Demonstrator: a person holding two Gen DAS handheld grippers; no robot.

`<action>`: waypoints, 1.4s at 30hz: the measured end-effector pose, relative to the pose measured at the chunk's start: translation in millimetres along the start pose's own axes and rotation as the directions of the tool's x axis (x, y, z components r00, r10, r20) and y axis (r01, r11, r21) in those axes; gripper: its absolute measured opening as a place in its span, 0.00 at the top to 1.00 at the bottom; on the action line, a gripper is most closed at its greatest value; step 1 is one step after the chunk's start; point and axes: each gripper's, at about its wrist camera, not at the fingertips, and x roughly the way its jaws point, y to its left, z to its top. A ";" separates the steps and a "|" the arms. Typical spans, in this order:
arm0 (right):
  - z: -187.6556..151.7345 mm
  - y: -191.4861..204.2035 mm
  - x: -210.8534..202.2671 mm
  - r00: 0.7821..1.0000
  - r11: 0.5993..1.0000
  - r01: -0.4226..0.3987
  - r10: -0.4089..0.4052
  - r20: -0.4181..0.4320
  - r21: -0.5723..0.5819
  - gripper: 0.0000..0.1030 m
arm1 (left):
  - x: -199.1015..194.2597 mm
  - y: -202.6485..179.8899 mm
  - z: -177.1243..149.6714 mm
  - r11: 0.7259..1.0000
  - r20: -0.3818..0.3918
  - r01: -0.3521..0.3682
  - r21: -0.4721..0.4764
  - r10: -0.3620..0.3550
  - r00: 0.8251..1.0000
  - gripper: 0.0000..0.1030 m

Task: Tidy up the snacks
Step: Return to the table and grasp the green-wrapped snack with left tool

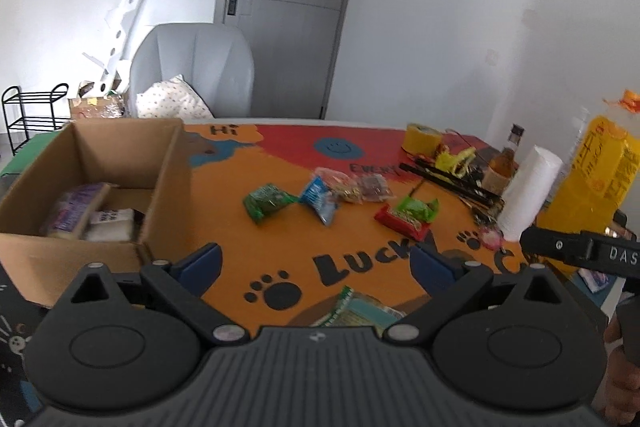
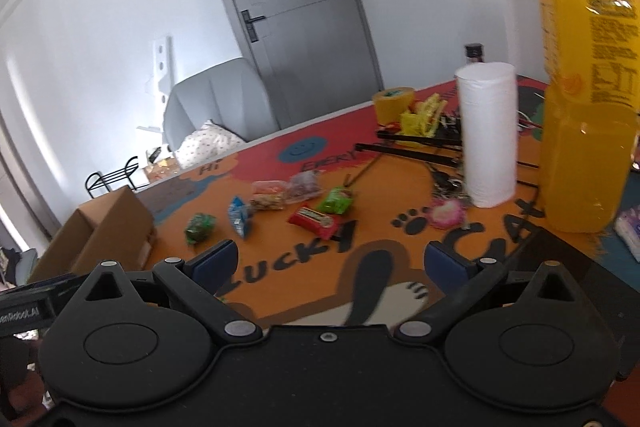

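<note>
Several snack packs lie mid-table: a dark green pack (image 1: 267,202), a blue pack (image 1: 320,199), two clear packs (image 1: 354,185), a red bar (image 1: 400,223) and a light green pack (image 1: 416,207). Another greenish pack (image 1: 360,311) lies just below my left gripper (image 1: 316,265), which is open and empty. A cardboard box (image 1: 168,183) at the left holds a purple pack (image 1: 74,209) and a white one (image 1: 110,225). My right gripper (image 2: 330,261) is open and empty above the mat, with the same snacks (image 2: 310,219) and the box (image 2: 116,227) ahead.
A white paper roll (image 2: 488,135), a big orange juice bottle (image 2: 588,107), a yellow tape roll (image 2: 392,103), black sticks (image 2: 408,151) and a pink item (image 2: 446,215) crowd the right side. A grey chair (image 1: 196,67) stands behind the table.
</note>
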 end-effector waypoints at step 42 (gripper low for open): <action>-13.5 11.9 106.8 0.984 0.996 -0.088 0.083 -0.157 -0.027 0.10 | 111.4 5.0 -23.8 0.999 -0.173 0.047 0.017 -0.044 0.984 0.49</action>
